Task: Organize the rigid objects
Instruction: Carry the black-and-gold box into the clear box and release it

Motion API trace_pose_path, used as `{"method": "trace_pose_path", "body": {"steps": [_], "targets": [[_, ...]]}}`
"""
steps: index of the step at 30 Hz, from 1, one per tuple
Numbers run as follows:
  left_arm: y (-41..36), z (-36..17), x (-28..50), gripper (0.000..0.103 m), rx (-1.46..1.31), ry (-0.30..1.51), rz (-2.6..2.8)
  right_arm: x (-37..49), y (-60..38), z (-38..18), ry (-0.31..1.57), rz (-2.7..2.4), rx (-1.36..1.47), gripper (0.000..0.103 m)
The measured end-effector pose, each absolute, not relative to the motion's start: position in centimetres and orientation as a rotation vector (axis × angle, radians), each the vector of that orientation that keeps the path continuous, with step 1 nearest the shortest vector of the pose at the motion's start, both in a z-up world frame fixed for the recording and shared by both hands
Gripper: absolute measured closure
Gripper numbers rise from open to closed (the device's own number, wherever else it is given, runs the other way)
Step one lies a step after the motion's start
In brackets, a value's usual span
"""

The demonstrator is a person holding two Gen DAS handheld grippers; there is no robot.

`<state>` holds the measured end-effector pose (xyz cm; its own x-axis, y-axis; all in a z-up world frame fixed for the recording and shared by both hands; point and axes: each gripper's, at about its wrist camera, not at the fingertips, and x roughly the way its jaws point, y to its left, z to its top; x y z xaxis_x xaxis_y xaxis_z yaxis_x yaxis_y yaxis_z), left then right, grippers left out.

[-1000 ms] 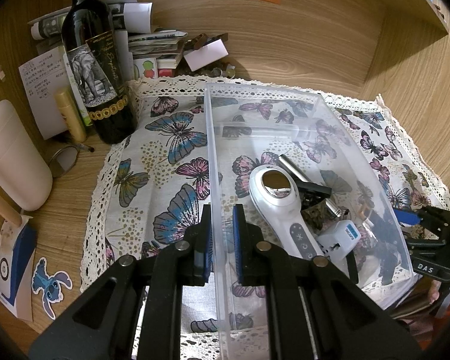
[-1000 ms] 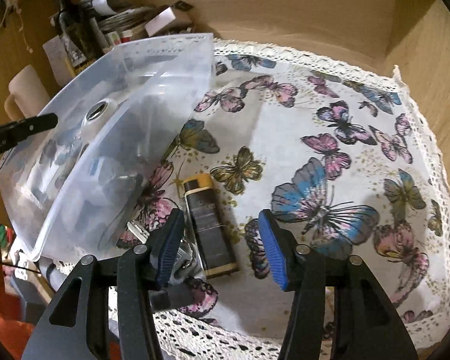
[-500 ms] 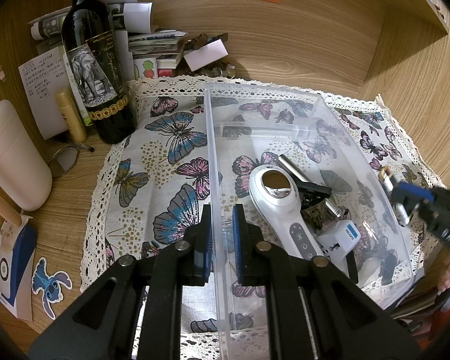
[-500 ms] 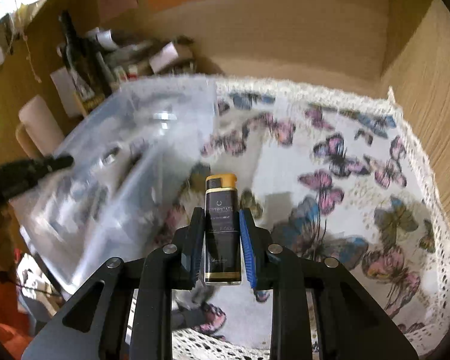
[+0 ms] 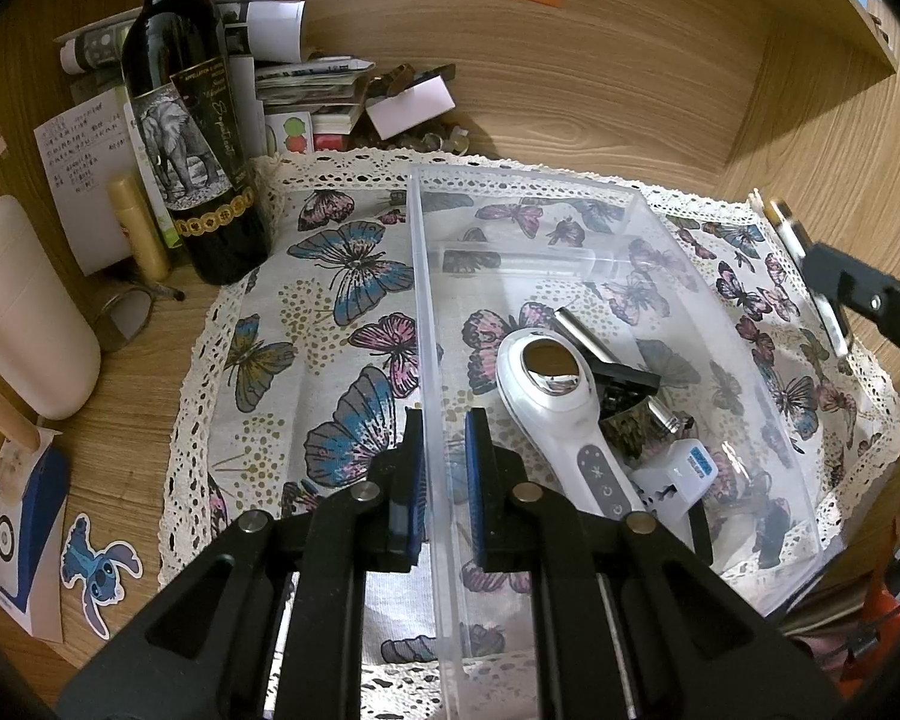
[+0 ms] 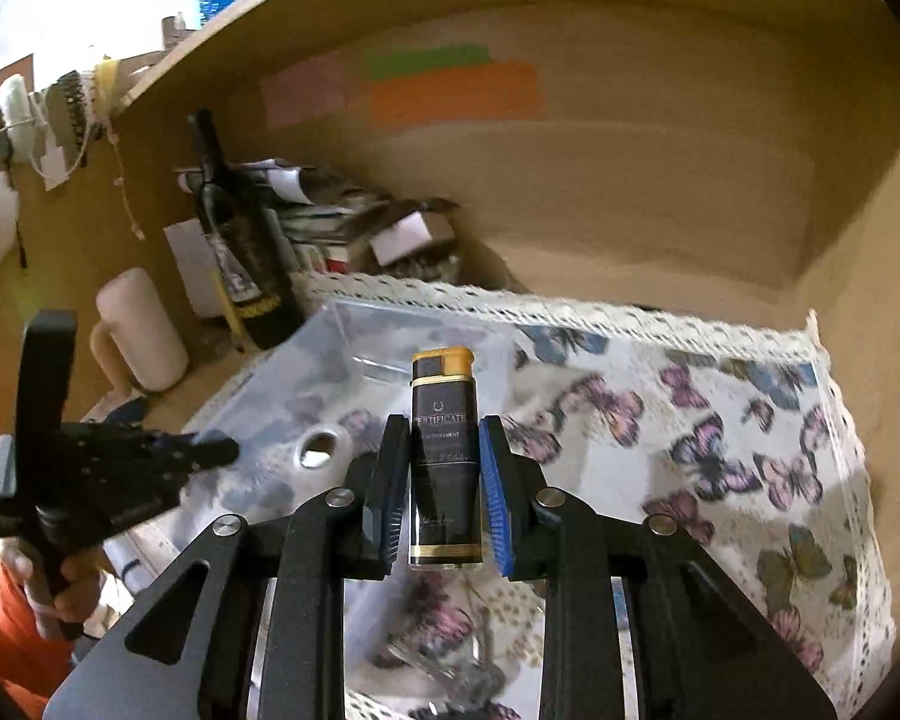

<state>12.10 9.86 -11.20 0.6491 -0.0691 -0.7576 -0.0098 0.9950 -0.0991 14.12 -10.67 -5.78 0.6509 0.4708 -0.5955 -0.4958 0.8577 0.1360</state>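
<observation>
A clear plastic bin [image 5: 570, 192] lies on a butterfly cloth [image 5: 342, 324]. It holds a white handheld device [image 5: 558, 396], a white plug adapter [image 5: 681, 471] and dark metal pieces [image 5: 624, 378]. My left gripper [image 5: 444, 468] is shut on the bin's left wall [image 5: 426, 324]. My right gripper [image 6: 441, 480] is shut on a black and gold lighter [image 6: 444, 456], held upright in the air over the bin's right side [image 6: 354, 360]. The right gripper and lighter also show at the right edge of the left wrist view [image 5: 810, 276].
A wine bottle [image 5: 192, 120], papers [image 5: 306, 78], a cream mug [image 5: 24, 306] and a yellow tube [image 5: 138, 228] stand left and behind the cloth. Wooden walls [image 5: 810, 120] close in the back and right. A small glass item [image 6: 444, 654] lies below the right gripper.
My right gripper closed on the lighter on the cloth, then lifted it up and toward the bin. The left gripper kept its hold on the bin wall.
</observation>
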Motion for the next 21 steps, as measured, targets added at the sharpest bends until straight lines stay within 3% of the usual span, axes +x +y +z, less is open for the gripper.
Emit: {"method": "trace_pose_path", "body": {"steps": [21], "targets": [[10.0,-11.1,12.1,0.093,-0.088,0.863,-0.036,16.9,-5.1,-8.7,0.747,0.65,-0.111,0.081]]}}
